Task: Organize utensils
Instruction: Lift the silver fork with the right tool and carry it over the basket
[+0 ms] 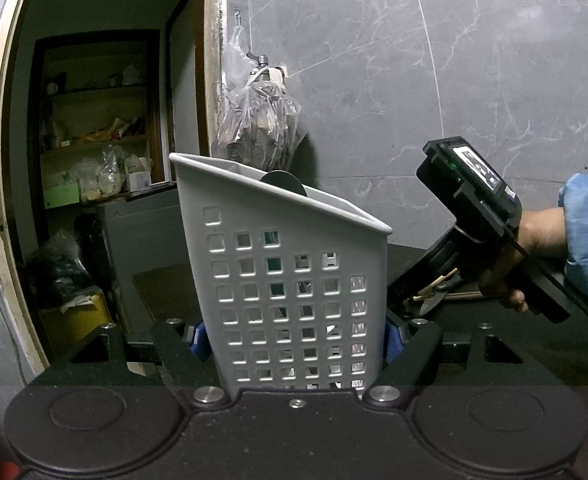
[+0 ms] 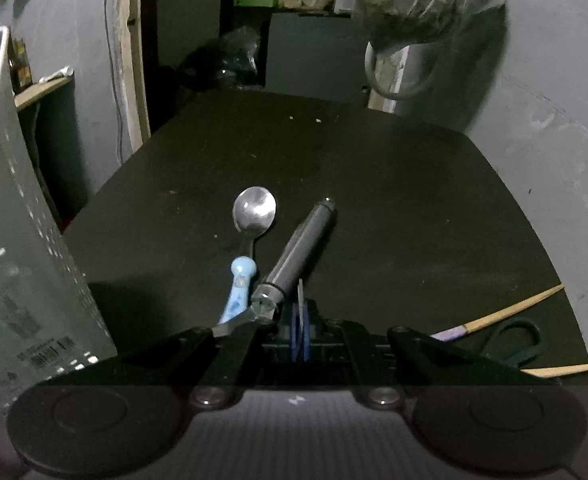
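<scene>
My left gripper (image 1: 298,340) is shut on a white perforated basket (image 1: 294,280), its blue pads (image 1: 393,340) pressing both sides. The basket stands upright, and a dark round utensil end (image 1: 283,182) pokes above its rim. The same basket (image 2: 21,260) fills the left of the right wrist view. My right gripper (image 2: 300,320) is shut over the black table (image 2: 374,180). A thin grey edge shows at its pads; I cannot tell what it is. Just beyond lie a blue-handled spoon (image 2: 253,210) and a dark-handled tool (image 2: 304,240).
Dark-handled scissors (image 2: 514,344) and two wooden chopsticks (image 2: 506,312) lie at the table's right edge. A person's hand (image 1: 506,276) in a blue sleeve holds the right gripper. A plastic bag (image 1: 259,120) hangs on the grey wall. An open doorway with cluttered shelves (image 1: 93,140) is on the left.
</scene>
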The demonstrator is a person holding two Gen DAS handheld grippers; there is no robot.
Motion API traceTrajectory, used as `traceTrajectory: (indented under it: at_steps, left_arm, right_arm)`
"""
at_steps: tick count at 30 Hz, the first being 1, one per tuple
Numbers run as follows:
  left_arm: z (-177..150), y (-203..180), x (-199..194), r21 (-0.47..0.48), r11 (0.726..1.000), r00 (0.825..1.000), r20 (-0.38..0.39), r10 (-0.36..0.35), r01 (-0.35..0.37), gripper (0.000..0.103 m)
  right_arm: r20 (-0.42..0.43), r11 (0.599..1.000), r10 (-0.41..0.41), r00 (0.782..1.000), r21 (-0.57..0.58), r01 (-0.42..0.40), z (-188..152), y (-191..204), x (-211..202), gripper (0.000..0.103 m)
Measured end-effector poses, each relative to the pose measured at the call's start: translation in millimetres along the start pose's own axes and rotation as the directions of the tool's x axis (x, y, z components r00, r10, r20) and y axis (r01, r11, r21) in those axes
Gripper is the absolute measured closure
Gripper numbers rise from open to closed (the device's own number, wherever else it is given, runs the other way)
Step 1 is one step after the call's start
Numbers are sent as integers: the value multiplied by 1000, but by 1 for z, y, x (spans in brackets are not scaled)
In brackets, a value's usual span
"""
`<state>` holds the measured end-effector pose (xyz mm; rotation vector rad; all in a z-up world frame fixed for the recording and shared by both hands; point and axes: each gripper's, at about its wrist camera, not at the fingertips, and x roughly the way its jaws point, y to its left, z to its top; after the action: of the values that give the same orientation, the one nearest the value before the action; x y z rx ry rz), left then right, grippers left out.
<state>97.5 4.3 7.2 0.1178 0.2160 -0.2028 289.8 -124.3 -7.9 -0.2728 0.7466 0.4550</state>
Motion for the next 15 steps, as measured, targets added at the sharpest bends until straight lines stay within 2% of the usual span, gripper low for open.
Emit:
traceTrajectory:
  at_steps: [9, 15]
  left_arm:
    - [0, 0, 0, -3, 1000, 1000, -1, 0, 0, 26]
    - [0, -1, 1, -3, 1000, 1000, -1, 0, 0, 26]
  right_arm:
    - [-8, 998, 36, 999, 60, -35, -3, -15, 0, 100]
    - [71, 992, 49, 996, 114, -57, -6, -32, -17, 100]
